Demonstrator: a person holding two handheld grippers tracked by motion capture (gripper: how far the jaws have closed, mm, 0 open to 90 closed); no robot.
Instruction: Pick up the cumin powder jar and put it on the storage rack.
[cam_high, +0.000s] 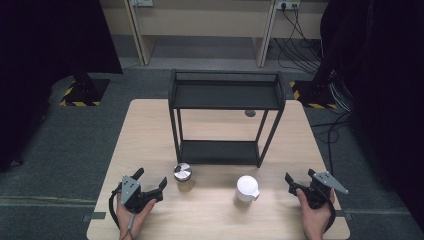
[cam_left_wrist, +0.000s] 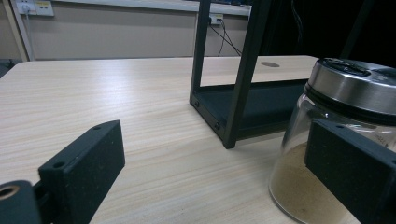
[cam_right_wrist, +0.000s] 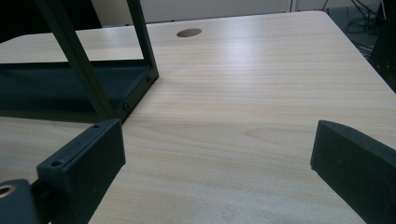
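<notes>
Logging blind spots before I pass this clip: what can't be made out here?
- Glass jar, left gripper view: right side hidden by the claw's jaw, bottom cut by the frame edge.
- White container, high view: too small to tell its contents or any markings.
- Rack, right gripper view: top cut off.

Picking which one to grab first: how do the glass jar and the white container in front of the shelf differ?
The glass jar is clear with a metal lid and tan powder inside; the white container is opaque. The jar stands beside the left gripper, the container nearer the right gripper. Both stand upright, ungripped.
</notes>
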